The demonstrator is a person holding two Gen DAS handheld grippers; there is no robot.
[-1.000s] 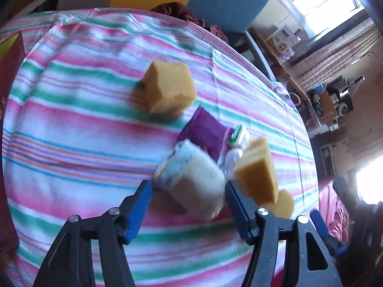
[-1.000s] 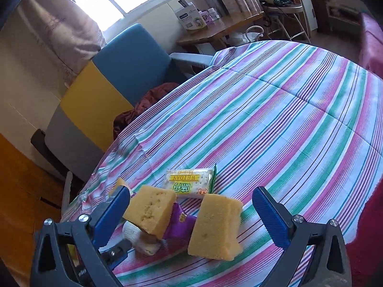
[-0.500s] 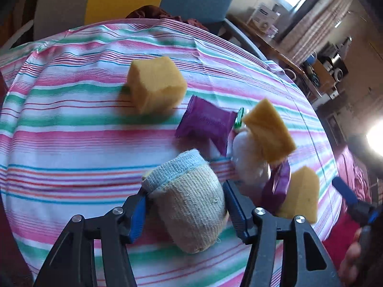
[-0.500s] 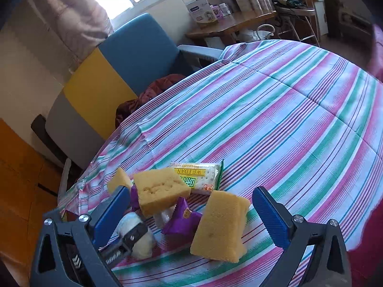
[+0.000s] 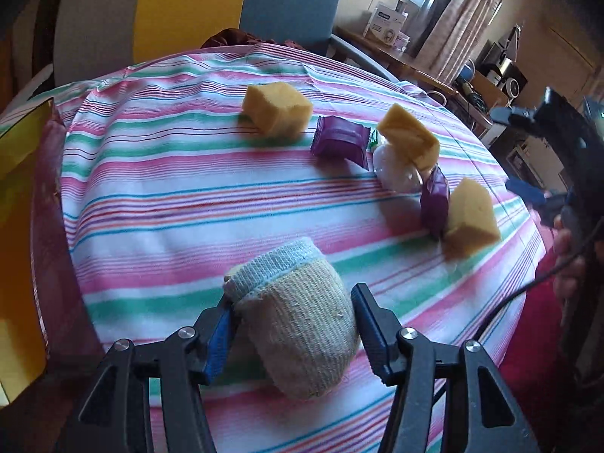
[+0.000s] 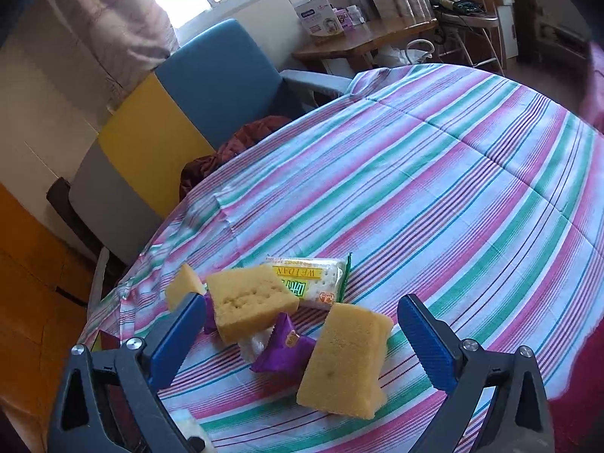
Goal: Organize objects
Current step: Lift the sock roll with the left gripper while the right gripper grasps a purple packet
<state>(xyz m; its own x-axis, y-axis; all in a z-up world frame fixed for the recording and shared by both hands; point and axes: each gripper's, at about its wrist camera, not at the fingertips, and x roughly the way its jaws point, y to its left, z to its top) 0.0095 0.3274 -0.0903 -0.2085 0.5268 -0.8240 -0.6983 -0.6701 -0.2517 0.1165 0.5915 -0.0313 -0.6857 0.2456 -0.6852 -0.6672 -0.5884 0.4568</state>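
Rolled sock (image 5: 298,324) sits clamped in the left gripper (image 5: 292,330), apart from the sponge pile (image 5: 407,139); next, carry it aside. The right gripper (image 6: 302,336) hangs open.

Bare striped tablecloth (image 6: 472,196) on the far side; near edge crowded by sponge blocks (image 6: 345,362), purple packets (image 6: 283,347).

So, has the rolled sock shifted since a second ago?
Yes. The rolled sock lay against the purple packet; now it is well clear of it, toward the camera, between the left tongs, which have just been closing on it.
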